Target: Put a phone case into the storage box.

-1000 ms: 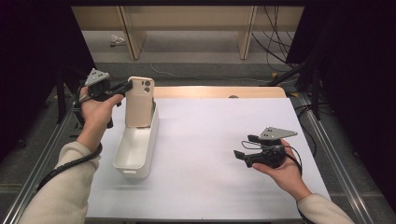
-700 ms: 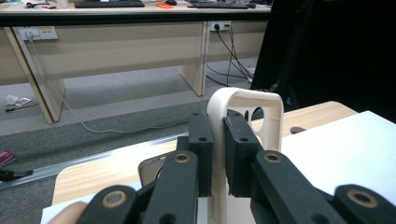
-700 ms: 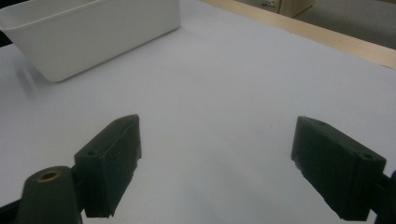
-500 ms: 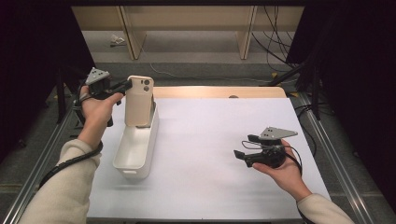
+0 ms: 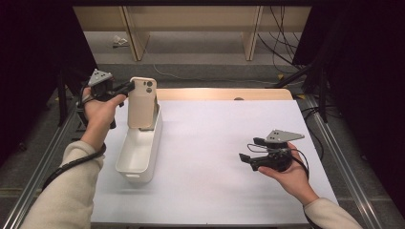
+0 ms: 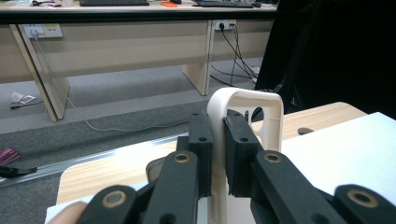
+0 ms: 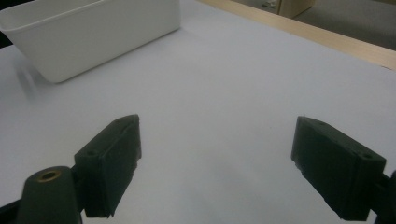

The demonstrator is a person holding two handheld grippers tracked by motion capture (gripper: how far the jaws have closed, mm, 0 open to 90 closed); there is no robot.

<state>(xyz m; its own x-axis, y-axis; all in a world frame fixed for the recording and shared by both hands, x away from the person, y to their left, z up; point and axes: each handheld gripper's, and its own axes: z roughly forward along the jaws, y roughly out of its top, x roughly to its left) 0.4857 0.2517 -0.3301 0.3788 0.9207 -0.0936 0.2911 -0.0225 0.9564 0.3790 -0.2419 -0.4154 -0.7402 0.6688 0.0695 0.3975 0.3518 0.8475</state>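
While the cream phone case (image 5: 142, 101) stands upright over the far end of the white bin (image 5: 138, 149), toward ten o'clock on the white table (image 5: 215, 143), the left gripper (image 5: 128, 88) clamps its top edge from nine o'clock, pads pressed on either side of the rim. The left hand (image 5: 99, 107) holds that gripper just beside the bin. At four o'clock, well apart, the right gripper (image 5: 248, 160) rests in the right hand (image 5: 289, 174) with jaws spread wide and nothing between them.

Grey floor (image 5: 200, 52) under a wooden desk (image 6: 140, 46), dark curtains (image 5: 363, 71) aside.
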